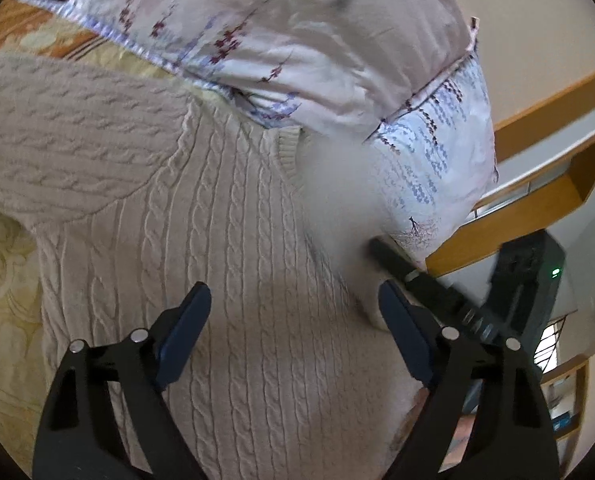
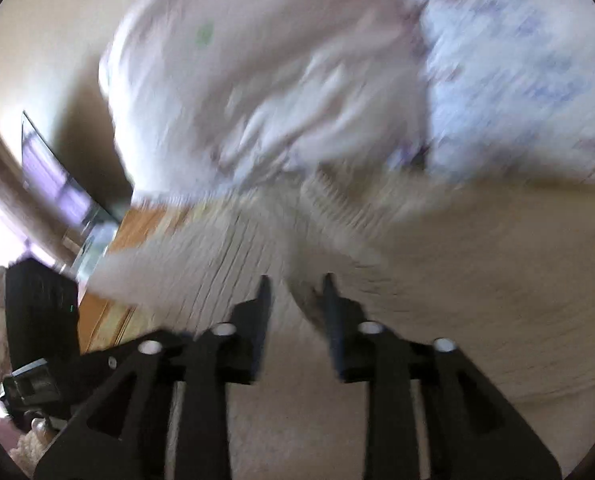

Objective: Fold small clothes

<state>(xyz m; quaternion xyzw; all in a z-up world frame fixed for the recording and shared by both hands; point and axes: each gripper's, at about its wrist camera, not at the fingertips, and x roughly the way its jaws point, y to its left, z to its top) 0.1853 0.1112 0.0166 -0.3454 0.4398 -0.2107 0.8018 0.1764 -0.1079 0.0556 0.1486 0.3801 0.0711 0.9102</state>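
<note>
While its jaws stand wide apart with nothing between them, the left gripper [image 1: 295, 320] hovers just above the beige cable-knit sweater [image 1: 217, 240], which lies spread on the yellow patterned bedspread [image 1: 1, 280] with one sleeve folded across its upper part. Although the right wrist view is badly blurred, the right gripper [image 2: 295, 304] shows its jaws drawn near together with a fold of that sweater [image 2: 457, 280] between them, seemingly pinched at the garment's edge. Beyond the sweater, a floral pillow [image 1: 317, 40] rests against it, beside a wooden bed frame [image 1: 537, 216].
</note>
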